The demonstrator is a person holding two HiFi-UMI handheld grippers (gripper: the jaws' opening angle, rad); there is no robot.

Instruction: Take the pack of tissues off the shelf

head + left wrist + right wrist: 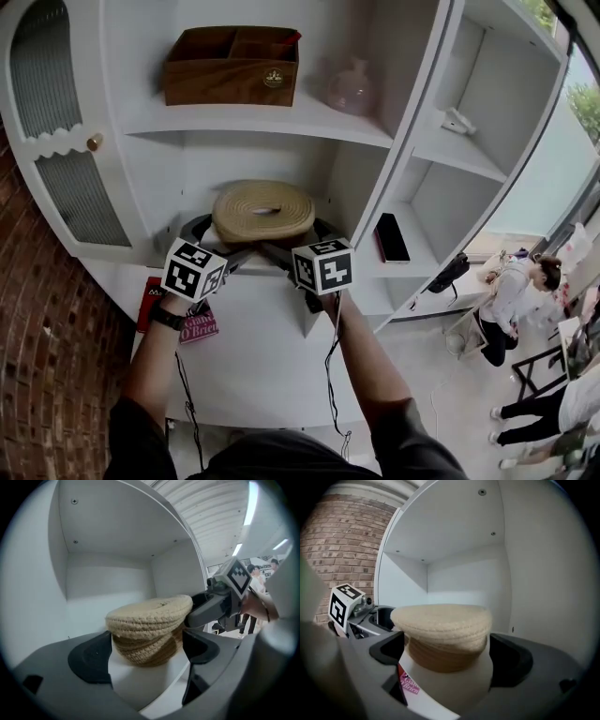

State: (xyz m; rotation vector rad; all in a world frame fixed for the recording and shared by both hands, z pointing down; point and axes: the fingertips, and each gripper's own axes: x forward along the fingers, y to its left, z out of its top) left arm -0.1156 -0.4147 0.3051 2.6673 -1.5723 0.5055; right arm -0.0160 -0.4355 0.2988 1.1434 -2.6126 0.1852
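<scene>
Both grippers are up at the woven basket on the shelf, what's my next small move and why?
Probably ease both forward a little. The left gripper and right gripper are both open, and the woven basket sits framed just ahead of their jaws, with neither yet closed on it.

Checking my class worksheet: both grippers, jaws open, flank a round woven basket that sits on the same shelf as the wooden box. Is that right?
Not quite. The head view shows the woven basket one level lower than the wooden box, not beside it. The left gripper and right gripper do flank it, jaws open.
</scene>
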